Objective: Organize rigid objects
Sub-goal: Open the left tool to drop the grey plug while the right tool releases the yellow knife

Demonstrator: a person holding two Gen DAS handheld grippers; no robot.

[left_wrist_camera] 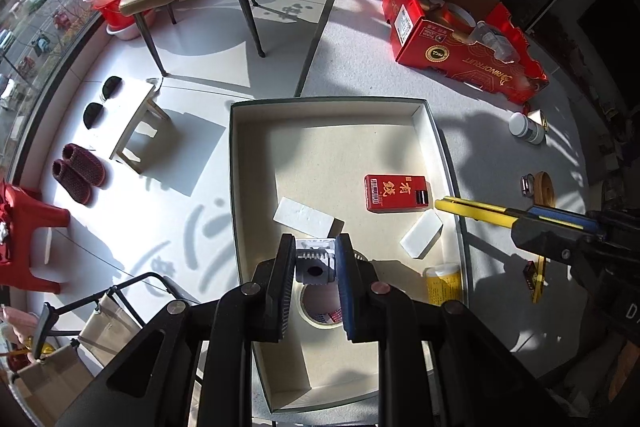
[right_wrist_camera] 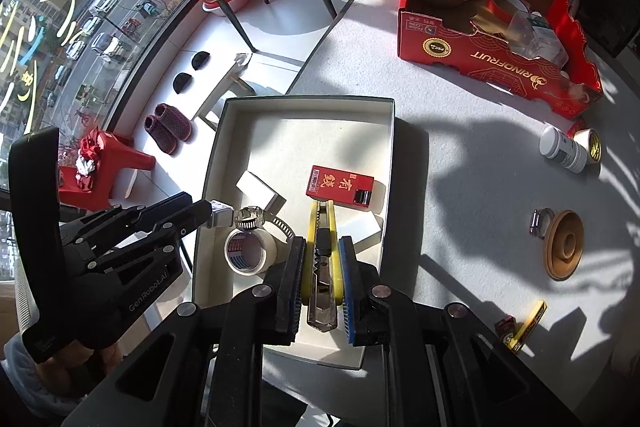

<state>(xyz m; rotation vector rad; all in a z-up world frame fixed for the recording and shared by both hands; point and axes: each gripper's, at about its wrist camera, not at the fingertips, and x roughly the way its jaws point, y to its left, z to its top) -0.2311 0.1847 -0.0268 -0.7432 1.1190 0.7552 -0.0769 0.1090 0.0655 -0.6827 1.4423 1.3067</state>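
Note:
My left gripper (left_wrist_camera: 314, 259) is shut on a small grey-white plug adapter (left_wrist_camera: 315, 264) and holds it above the open white box (left_wrist_camera: 236, 163), over a tape roll (left_wrist_camera: 320, 311). In the right wrist view the left gripper (right_wrist_camera: 208, 213) holds the adapter (right_wrist_camera: 221, 214) next to a metal hose clamp (right_wrist_camera: 249, 218). My right gripper (right_wrist_camera: 322, 259) is shut on a yellow utility knife (right_wrist_camera: 322, 247) above the box (right_wrist_camera: 390, 131). The knife also shows in the left wrist view (left_wrist_camera: 480, 209). Inside the box lie a red carton (right_wrist_camera: 340, 186), white blocks (right_wrist_camera: 256, 189) and the tape roll (right_wrist_camera: 245, 251).
On the grey table (right_wrist_camera: 460, 187) stand a red fruit carton (right_wrist_camera: 496, 59), a white bottle (right_wrist_camera: 562, 149), a brown wooden disc (right_wrist_camera: 562, 251) with a clamp, and a small yellow-red packet (right_wrist_camera: 524, 325). A yellow bottle (left_wrist_camera: 443, 283) lies in the box. Chair, stools and slippers stand on the floor at left.

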